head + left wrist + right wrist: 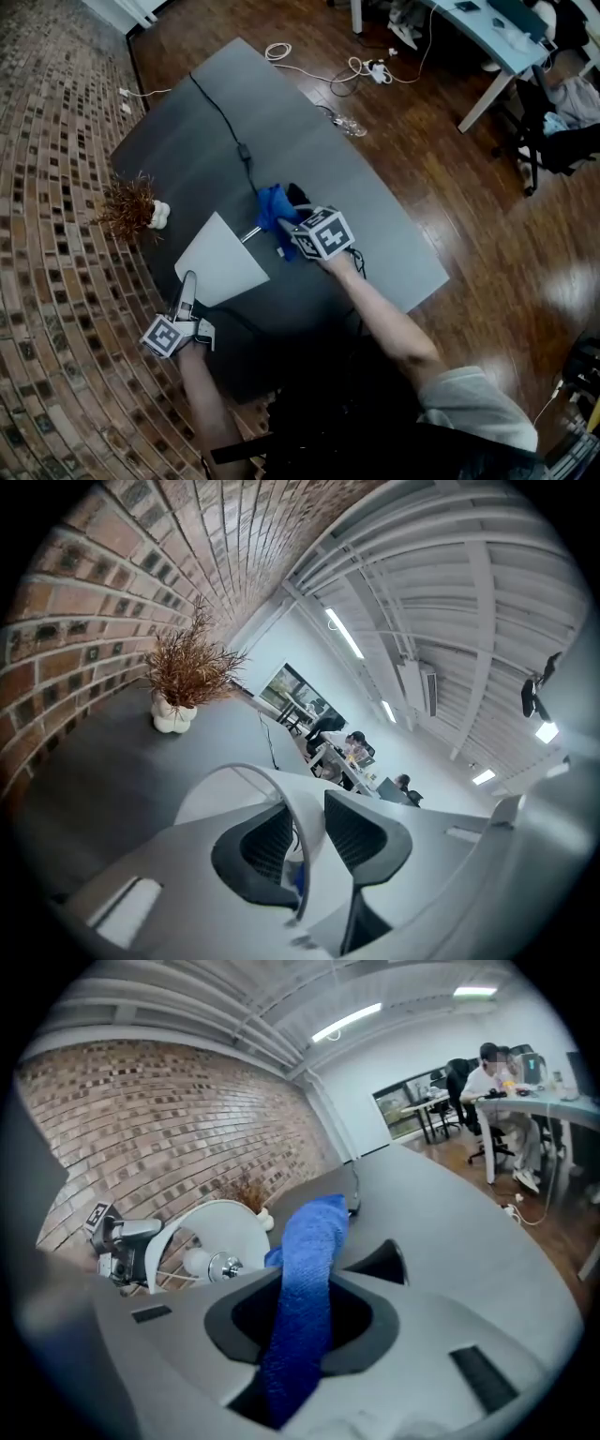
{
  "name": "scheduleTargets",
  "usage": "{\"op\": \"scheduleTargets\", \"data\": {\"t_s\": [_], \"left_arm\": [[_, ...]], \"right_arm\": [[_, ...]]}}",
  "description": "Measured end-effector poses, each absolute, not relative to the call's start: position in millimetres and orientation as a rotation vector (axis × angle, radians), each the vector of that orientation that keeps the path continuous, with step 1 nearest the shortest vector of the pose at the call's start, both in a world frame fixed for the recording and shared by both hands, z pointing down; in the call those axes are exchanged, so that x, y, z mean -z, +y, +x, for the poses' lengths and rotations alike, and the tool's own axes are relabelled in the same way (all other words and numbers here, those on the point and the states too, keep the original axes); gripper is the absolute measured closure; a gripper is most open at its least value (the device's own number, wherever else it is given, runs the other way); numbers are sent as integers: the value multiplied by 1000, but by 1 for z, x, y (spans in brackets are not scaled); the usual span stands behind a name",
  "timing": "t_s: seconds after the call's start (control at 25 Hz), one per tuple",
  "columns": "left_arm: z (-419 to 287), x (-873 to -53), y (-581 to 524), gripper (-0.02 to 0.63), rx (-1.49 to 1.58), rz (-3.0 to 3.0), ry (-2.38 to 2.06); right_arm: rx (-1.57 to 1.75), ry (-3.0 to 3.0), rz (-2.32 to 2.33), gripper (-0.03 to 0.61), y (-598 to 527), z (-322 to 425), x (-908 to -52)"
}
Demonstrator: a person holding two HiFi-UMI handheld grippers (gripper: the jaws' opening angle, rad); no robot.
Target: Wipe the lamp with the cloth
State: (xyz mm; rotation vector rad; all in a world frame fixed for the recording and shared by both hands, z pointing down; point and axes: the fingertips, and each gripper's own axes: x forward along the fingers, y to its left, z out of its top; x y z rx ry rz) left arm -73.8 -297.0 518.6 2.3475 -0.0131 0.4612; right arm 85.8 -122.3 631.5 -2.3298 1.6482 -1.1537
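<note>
Along left edge of grey worktop [309, 141]: dried plant [129, 206] in white pot, upright. Lower left: left tool [187, 284] at lamp shade's rim, jaws pinching rim, one inside shade, one outside. Just right: lamp [222, 262] lying on side on worktop, white shade at lower left, metal stem pointing to centre. Black cable [221, 117] runs from stem end up to worktop's far edge. Centre: blue cloth [272, 208] bunched at stem end. Right tool [284, 228] pressed together on cloth.
</note>
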Motion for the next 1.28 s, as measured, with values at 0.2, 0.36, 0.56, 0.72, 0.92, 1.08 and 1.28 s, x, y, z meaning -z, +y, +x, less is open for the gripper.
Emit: {"op": "scheduleTargets", "data": {"t_s": [0.2, 0.36, 0.56, 0.72, 0.92, 1.08, 1.28], "left_arm": [[-75, -520, -297, 505, -456, 2339, -9], [-74, -519, -294, 503, -449, 2336, 6], [-67, -510, -293, 502, -372, 2416, 21], [-53, -474, -266, 505, -228, 2678, 228], [-89, -483, -212, 505, -417, 2893, 586], [-134, -533, -194, 484, -732, 2882, 656], [-160, -547, -171, 327, -711, 2723, 622]], "right_arm": [[1324, 1628, -2285, 491, -116, 105, -653], [1363, 1515, -2271, 489, -77, 128, -649], [1202, 1494, -2494, 491, -49, 142, -612], [1072, 1778, -2213, 491, -105, 97, -573], [1096, 1964, -1812, 494, -134, 16, -552], [1213, 2039, -1747, 495, -120, -32, -577], [1324, 2093, -1699, 495, -98, -70, -606]]}}
